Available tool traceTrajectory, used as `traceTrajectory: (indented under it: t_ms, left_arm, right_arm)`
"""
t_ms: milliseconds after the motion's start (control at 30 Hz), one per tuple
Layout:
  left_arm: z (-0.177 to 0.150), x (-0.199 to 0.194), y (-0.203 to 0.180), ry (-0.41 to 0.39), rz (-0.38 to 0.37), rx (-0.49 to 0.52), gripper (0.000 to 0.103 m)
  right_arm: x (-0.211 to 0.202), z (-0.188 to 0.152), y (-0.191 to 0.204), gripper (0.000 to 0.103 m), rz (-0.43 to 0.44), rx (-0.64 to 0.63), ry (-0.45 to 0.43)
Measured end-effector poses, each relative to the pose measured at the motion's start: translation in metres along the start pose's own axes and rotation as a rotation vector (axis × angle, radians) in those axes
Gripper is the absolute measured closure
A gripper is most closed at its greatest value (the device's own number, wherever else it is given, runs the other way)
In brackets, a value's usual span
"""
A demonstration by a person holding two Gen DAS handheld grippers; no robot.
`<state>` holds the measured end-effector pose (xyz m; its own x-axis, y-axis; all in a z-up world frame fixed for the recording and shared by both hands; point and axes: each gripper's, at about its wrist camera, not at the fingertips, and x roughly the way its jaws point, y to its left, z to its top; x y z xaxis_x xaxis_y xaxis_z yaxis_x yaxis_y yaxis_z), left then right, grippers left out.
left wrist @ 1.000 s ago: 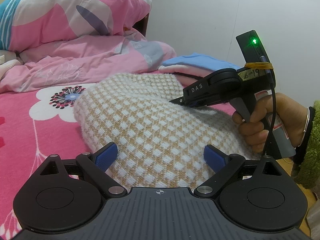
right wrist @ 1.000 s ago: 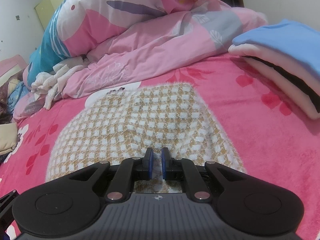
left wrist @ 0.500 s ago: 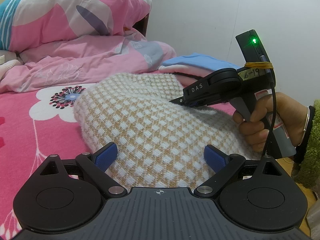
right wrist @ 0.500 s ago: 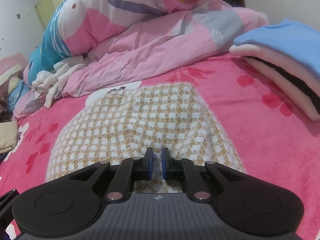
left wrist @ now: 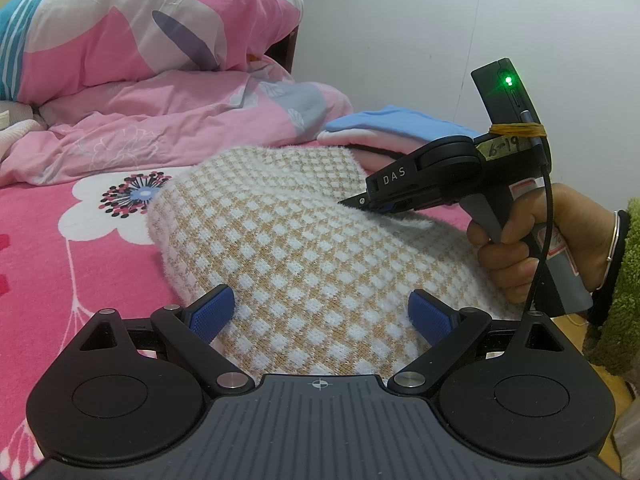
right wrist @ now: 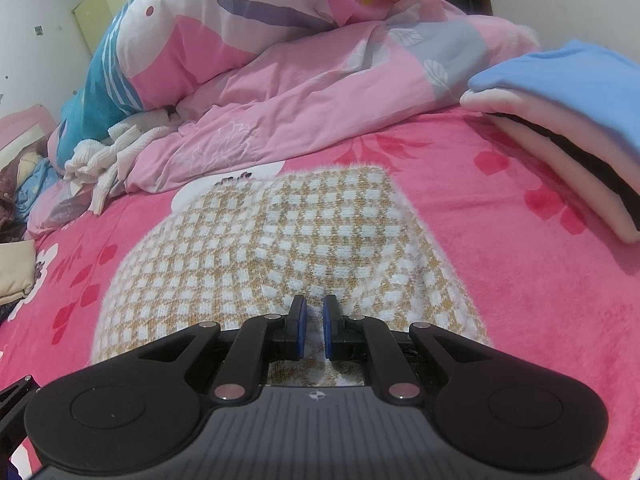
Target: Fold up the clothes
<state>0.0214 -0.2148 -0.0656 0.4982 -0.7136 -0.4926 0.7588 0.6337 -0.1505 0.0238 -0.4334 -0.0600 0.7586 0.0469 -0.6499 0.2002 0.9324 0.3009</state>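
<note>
A folded knit garment (left wrist: 280,232) in a tan and white check lies on the pink floral bedspread (left wrist: 60,248). In the left wrist view my left gripper (left wrist: 320,314) is open, its blue pads (left wrist: 212,312) spread wide over the garment's near edge and touching nothing. From the right, a person's hand (left wrist: 512,248) holds my right gripper (left wrist: 360,202) with its tip on the garment's right edge. The right wrist view shows the right gripper (right wrist: 312,328) shut on a fold of the garment (right wrist: 280,240), with only a narrow gap left between its pads.
A stack of folded clothes (right wrist: 560,92), blue on top, sits at the right on the bed. A bunched pink quilt (right wrist: 300,80) and pillows fill the back. Loose white knit clothes (right wrist: 108,152) lie at the left. A white wall (left wrist: 440,40) stands behind.
</note>
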Motion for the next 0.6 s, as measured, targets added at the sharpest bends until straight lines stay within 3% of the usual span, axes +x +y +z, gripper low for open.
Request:
traceTrajectory:
  t_ms: [433,600]
  left_arm:
    - [0.000,0.000,0.001,-0.003,-0.004,-0.003,0.007]
    - [0.005,-0.011,0.019,-0.016,0.010,-0.081,0.009]
  right_arm:
    - [0.000,-0.001,0.000,0.096,0.002,0.002,-0.002]
    - [0.000,0.000,0.000,0.096,0.004,0.004,-0.002]
